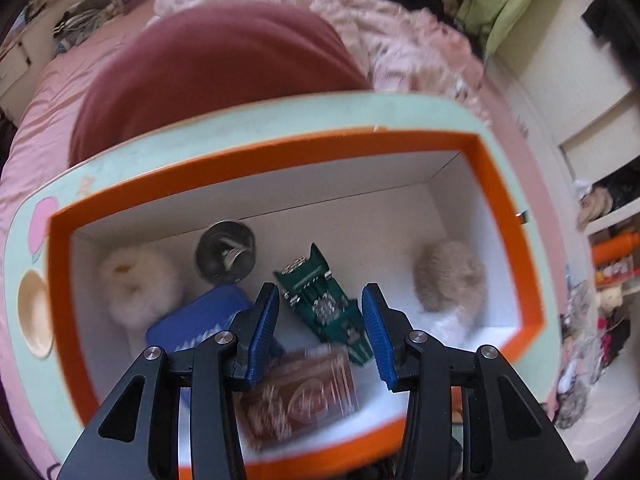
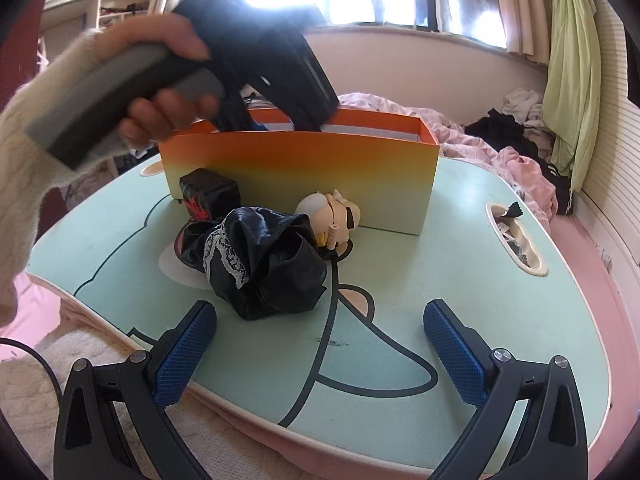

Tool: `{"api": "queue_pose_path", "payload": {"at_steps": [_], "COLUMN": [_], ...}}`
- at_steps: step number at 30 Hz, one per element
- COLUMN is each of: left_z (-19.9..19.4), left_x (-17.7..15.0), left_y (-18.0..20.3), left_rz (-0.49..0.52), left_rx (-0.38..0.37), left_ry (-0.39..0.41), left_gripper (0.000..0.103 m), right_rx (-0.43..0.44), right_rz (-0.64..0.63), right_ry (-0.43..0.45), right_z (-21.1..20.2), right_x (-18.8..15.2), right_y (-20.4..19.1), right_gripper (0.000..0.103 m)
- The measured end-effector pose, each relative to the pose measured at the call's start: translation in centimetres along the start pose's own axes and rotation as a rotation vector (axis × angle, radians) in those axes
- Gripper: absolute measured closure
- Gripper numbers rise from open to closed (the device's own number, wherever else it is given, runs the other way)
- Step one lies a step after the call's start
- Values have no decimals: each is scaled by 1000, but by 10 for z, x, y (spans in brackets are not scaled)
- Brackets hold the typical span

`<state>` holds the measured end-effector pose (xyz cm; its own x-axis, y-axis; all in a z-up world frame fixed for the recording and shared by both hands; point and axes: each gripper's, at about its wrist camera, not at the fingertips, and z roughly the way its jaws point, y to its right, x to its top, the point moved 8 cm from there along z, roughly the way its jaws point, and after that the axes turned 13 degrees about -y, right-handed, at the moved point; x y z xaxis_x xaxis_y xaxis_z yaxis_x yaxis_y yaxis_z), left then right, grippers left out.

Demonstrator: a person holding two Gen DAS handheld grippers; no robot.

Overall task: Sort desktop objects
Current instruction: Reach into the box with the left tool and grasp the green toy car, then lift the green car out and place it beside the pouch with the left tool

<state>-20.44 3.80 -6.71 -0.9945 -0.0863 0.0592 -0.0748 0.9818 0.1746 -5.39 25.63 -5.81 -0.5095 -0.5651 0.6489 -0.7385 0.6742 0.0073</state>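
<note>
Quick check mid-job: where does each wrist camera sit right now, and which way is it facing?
Left wrist: on the left hand-held gripper, looking steeply down into the orange box at a green toy car; only its blue pads, nothing between them.
Right wrist: on the right hand-held gripper, open, low over the table, facing a black cloth bundle; shows the left hand.
Shared: the orange box and table.

Left gripper points steeply down, jaws partly apart, nothing between blue pads. Left hand wraps grey handle, cream sleeve at wrist. Right gripper angled down, jaws wide, empty.
</note>
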Motion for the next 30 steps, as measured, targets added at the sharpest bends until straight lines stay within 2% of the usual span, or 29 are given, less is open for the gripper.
{"api": "queue_pose_path", "payload": {"at_steps": [4,8,10,12,18,22,25,27,30], "left_z": [3,-1,-4,-14,-70,-116,-143,-148,-133], "left_x": [7,8,8,7,-10,-26,-48,-64,-84], "left_y": [1,-1,-2,0,12,22,25,26,30], "left_rz": [4,42,47,63,112,137,162,177,200], "left_rx": [82,74,32,2,-89,-129,-201,-237,-256], "left_ry": [50,91,111,150,307,446,526,549,525], "left_gripper": [61,66,71,72,73,73,73,73,73], "right_rx": [1,0,0,1,0,1,0,1,1], "right_rz": [1,0,0,0,0,0,0,0,0], "right_ry": [2,1,1,2,2,2,3,3,3], "right_z": [0,0,0,1,1,1,1,1,1], "right_x": [0,0,-1,-1,-1,-1,-1,-1,-1], "right_y": [0,0,0,0,0,0,0,0,0], "right_gripper": [0,0,0,0,0,0,0,0,0]}}
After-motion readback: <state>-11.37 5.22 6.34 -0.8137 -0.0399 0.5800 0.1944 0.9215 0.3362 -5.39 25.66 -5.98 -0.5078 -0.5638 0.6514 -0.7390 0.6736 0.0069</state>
